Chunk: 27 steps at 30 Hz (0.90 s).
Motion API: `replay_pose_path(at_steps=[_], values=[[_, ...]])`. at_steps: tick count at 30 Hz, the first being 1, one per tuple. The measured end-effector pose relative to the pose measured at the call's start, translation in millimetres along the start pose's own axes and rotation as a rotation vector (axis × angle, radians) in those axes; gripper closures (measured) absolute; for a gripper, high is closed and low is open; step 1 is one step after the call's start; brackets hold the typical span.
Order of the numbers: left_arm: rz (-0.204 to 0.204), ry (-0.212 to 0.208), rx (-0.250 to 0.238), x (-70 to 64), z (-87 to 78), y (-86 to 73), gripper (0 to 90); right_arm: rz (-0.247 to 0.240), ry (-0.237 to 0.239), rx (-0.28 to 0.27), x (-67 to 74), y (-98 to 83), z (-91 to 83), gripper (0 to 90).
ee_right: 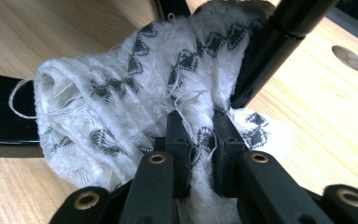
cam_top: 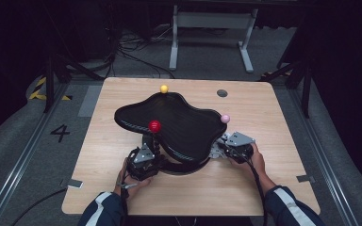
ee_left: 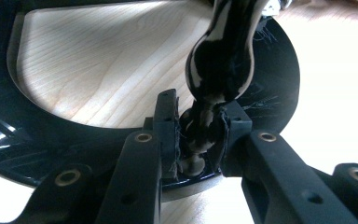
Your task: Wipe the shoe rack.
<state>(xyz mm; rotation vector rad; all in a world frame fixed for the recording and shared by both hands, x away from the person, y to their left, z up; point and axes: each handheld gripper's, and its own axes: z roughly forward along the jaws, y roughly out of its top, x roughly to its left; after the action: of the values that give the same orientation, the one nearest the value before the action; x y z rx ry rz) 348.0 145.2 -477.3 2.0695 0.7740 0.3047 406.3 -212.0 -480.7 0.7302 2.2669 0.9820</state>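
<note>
A lab recording bay

Black curtains wall in a lone wooden worktop (cam_top: 122, 188); grey carpet bears a painted number 4 (cam_top: 60, 133), hazard tape (cam_top: 40, 92), floor rails (cam_top: 26, 155) and loose cables (cam_top: 136, 59) beside a white frame (cam_top: 212, 21).

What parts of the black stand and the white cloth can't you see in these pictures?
- High view: the black tray covers most of the stand's base ring.
- High view: the white cloth is tiny beside the right gripper.
- Left gripper view: the post is cut off by the top edge.
- Right gripper view: the cloth's lower end is hidden behind the jaws.
</note>
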Motion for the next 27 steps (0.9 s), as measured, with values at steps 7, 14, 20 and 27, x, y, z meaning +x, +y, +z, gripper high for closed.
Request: replay_pose_path(at_steps=[7,14,20,27], values=[[-0.003,-0.001,0.001,0.0,0.1,0.1,74.0,-0.009,0.053,-0.026,11.3,4.0,-4.0,80.1],[0.001,0.001,0.003,0.1,0.1,0.3,73.9,-0.069,0.132,-0.076,40.2,9.3,-10.0,80.4],[-0.001,0.009,-0.001,-0.8,0.6,0.2,73.9,-0.081,0.188,-0.083,59.9,16.7,-10.5,80.4],[-0.001,0.01,-0.001,-0.9,0.7,0.3,74.0,-0.128,0.222,-0.099,75.1,21.8,-10.5,80.2]])
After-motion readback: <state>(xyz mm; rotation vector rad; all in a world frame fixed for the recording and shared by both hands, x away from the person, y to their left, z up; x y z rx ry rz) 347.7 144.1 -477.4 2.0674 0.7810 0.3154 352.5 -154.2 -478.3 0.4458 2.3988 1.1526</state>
